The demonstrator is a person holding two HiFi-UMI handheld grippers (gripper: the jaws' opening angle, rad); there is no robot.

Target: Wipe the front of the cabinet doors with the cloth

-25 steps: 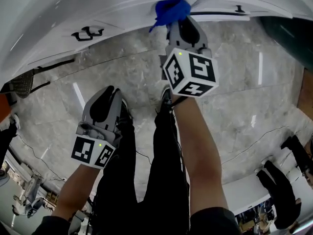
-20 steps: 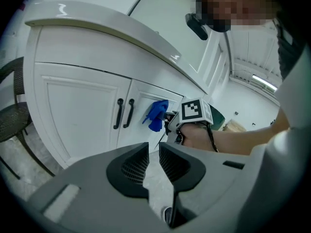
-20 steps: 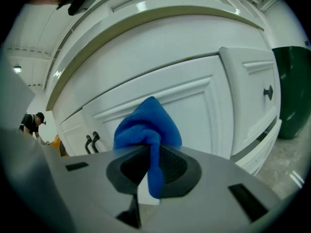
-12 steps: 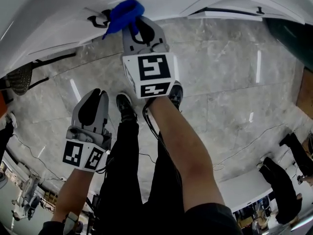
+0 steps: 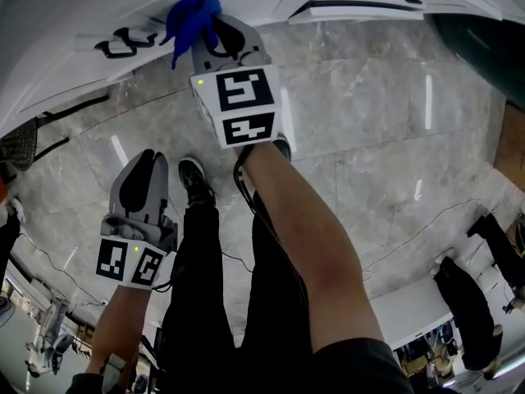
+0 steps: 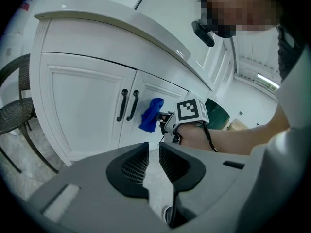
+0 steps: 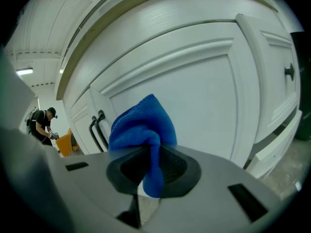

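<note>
Cloth (image 7: pixel 143 130), blue and bunched, is pinched between the jaws of the right gripper (image 5: pixel 215 33), with a fold hanging down between the pads. The gripper holds it up at the face of a white cabinet door (image 7: pixel 194 91), and the wad appears to touch the panel. In the left gripper view the cloth sits just to the right of the pair of black handles (image 6: pixel 127 106) where two doors meet, at about their height.

The left gripper (image 6: pixel 153 154) hangs lower and well back from the cabinet, over the grey marble floor (image 5: pixel 369 138). Its jaws stand a narrow gap apart with nothing between them; only floor shows through the slit. It points towards the same doors.

Below the white counter edge, a further door to the right carries a single dark knob (image 7: pixel 290 73). The person's legs (image 5: pixel 246 302), in black trousers, stand between the two arms.
</note>
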